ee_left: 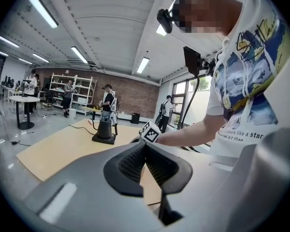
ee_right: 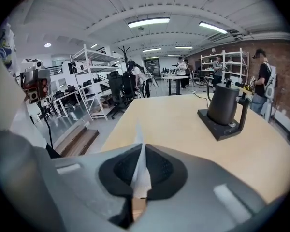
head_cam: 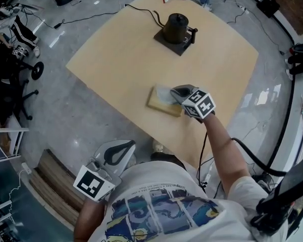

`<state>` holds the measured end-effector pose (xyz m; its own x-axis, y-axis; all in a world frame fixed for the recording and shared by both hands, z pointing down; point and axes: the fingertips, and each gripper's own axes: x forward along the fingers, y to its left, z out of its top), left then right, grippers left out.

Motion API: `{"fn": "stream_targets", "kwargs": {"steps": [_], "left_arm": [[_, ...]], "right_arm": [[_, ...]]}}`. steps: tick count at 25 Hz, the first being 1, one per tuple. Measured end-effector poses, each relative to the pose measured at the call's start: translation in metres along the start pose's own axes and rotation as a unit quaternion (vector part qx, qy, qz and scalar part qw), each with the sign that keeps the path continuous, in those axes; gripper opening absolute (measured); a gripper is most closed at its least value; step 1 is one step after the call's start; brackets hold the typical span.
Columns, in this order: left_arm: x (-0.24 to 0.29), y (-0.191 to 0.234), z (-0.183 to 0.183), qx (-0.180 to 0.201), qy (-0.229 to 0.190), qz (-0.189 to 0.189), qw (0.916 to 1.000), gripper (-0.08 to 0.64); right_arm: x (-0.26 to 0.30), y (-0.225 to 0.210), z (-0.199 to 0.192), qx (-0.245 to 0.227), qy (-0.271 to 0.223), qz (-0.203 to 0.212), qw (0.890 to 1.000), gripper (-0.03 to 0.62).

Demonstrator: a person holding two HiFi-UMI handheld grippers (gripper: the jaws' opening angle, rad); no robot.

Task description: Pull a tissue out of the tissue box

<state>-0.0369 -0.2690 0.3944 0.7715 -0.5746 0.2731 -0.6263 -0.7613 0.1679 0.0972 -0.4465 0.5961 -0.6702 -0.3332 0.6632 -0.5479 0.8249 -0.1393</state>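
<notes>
Pinched a white tissue (ee_right: 141, 175) between the closed jaws of the right gripper (head_cam: 178, 92), just over the tissue box (head_cam: 160, 105) near the front edge of a pale wooden table (head_cam: 116, 54). Held the left gripper (head_cam: 122, 147) off the table, jaws pressed together, empty. Farther across, a black kettle (head_cam: 175, 28) on its base. Beyond, grey floor (head_cam: 91, 110), metal shelving (ee_right: 87, 76), a brick wall (ee_right: 280, 71).

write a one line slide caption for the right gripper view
Right gripper shut on a white tissue, with a wooden table and a black kettle beyond.
</notes>
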Motion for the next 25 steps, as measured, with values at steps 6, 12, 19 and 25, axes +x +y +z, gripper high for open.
{"fn": "stream_targets", "kwargs": {"steps": [6, 12, 19, 25], "left_arm": [[-0.019, 0.003, -0.007, 0.0, -0.005, -0.003, 1.0, 0.003], [-0.039, 0.004, -0.01, -0.001, -0.012, -0.005, 0.9999, 0.003], [-0.061, 0.002, -0.013, 0.004, -0.021, -0.008, 0.9997, 0.003], [-0.073, -0.002, -0.015, 0.009, -0.03, -0.017, 0.9994, 0.003]], "right_arm": [[-0.007, 0.007, 0.002, -0.007, -0.001, -0.024, 1.0, 0.003], [-0.016, 0.015, 0.009, -0.014, 0.002, -0.046, 0.999, 0.003], [-0.03, 0.025, 0.018, -0.024, -0.005, -0.074, 0.997, 0.003], [-0.043, 0.033, 0.027, -0.027, -0.017, -0.095, 0.995, 0.003]]}}
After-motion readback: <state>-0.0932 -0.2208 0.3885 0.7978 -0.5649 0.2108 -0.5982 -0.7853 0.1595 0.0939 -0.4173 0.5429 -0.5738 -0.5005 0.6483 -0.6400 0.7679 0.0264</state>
